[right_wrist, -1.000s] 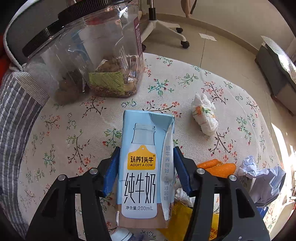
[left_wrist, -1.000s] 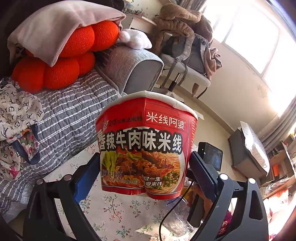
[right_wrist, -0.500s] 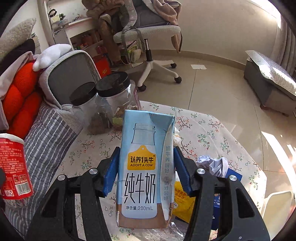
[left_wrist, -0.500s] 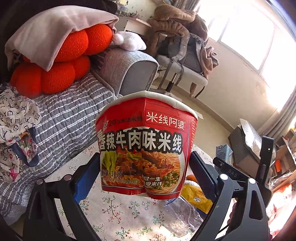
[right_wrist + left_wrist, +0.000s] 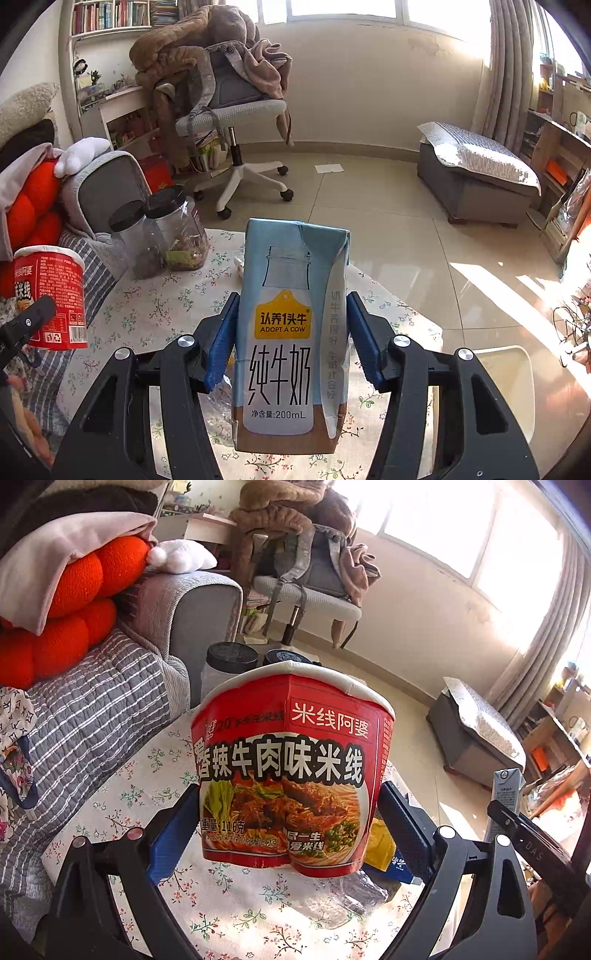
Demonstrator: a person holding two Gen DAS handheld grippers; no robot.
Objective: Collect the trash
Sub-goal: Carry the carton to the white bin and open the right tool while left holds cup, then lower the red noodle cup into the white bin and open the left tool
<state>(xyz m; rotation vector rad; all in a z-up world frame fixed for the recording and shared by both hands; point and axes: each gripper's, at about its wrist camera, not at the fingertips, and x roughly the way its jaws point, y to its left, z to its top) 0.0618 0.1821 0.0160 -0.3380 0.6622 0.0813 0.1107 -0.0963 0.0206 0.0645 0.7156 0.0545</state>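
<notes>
A red instant noodle cup (image 5: pixel 291 771) with a white rim hangs above the floral table (image 5: pixel 155 775), and my left gripper (image 5: pixel 288 823) is shut on its dented sides. That cup also shows at the left of the right wrist view, as the noodle cup (image 5: pixel 51 295). My right gripper (image 5: pixel 291 339) is shut on a pale blue milk carton (image 5: pixel 291 332), held upright well above the table (image 5: pixel 162 306). The milk carton (image 5: pixel 506 797) appears at the right edge of the left wrist view. A crushed clear bottle (image 5: pixel 343 897) and a yellow wrapper (image 5: pixel 380 845) lie on the cloth below the cup.
Two black-lidded clear jars (image 5: pixel 162 232) stand at the table's far left corner. A grey sofa with orange cushions (image 5: pixel 70 620) borders the left side. An office chair piled with clothes (image 5: pixel 229 110) and a grey ottoman (image 5: pixel 476 181) stand on the tiled floor. A white bin rim (image 5: pixel 513 376) sits lower right.
My right gripper has risen with the milk carton and tipped up, so the room now shows beyond the table. The left gripper drifted sideways with the cup, bringing the jars into view.
</notes>
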